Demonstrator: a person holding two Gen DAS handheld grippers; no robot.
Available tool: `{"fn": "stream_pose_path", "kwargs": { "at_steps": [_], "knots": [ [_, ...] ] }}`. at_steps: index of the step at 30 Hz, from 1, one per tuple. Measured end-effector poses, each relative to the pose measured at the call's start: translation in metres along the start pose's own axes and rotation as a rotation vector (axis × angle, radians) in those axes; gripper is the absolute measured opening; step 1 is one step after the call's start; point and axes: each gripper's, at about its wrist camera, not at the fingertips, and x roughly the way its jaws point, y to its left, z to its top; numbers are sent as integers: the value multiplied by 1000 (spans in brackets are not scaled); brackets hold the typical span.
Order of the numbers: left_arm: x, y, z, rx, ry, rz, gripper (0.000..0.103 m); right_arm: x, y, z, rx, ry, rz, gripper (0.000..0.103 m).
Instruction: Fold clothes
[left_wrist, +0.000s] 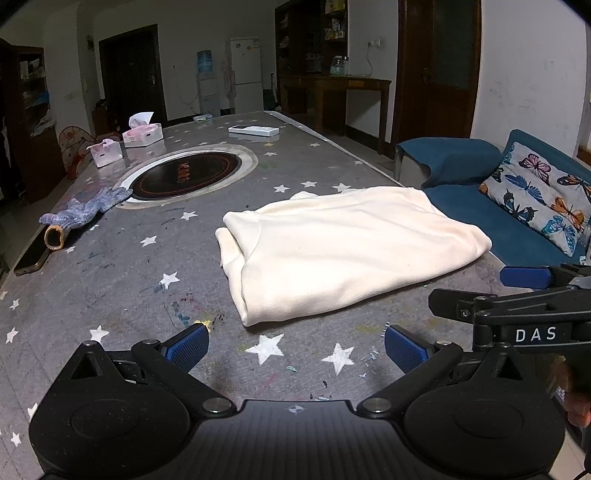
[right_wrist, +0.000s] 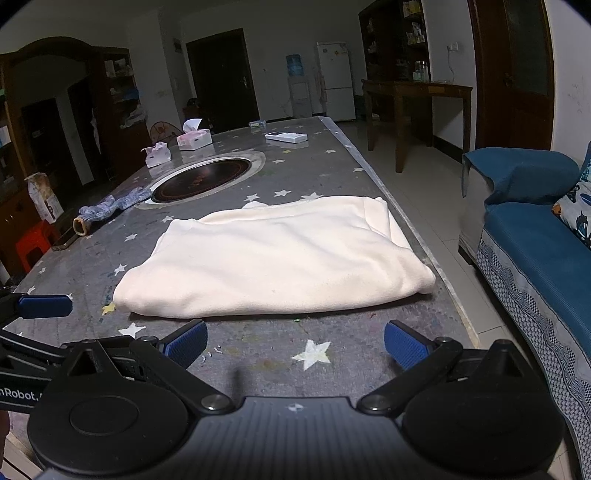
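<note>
Lying folded: cream garment (left_wrist: 343, 247), a thick, roughly rectangular bundle on the grey star-patterned desk (left_wrist: 147, 280), close to the desk's right edge.
Left hand-held gripper (left_wrist: 295, 345): fingers spread wide apart, nothing between them, hovering over bare desk just short of the garment's near corner.
Right hand-held gripper (right_wrist: 295, 345): fingers likewise wide apart and empty, just short of the garment's near long edge; it also shows at the right edge of the left wrist view.
Contact: neither gripper touches the cloth.
Middle of desk: round dark hotplate (left_wrist: 186, 175) set into the surface, beyond the garment.
Left side: blue-grey knit gloves (left_wrist: 86, 208) beside the hotplate.
Far end: two pink tissue boxes (left_wrist: 142, 133) and a white remote (left_wrist: 253, 130).
Right of desk: blue sofa (left_wrist: 491, 218) with a butterfly cushion (left_wrist: 541, 197).
</note>
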Motion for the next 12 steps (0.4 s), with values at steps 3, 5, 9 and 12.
{"fn": "stream_pose_path", "kwargs": {
  "at_steps": [3, 5, 9, 12],
  "knots": [
    [0, 0, 0, -2, 0, 2, 103, 0, 0, 0, 1, 0, 0, 103],
    [1, 1, 0, -4, 0, 2, 103, 1, -1, 0, 1, 1, 0, 103],
    [2, 1, 0, -6, 2, 4, 103, 1, -1, -1, 0, 2, -1, 103],
    [2, 2, 1, -8, 5, 1, 103, 1, -1, -1, -1, 1, -1, 103]
  ]
}}
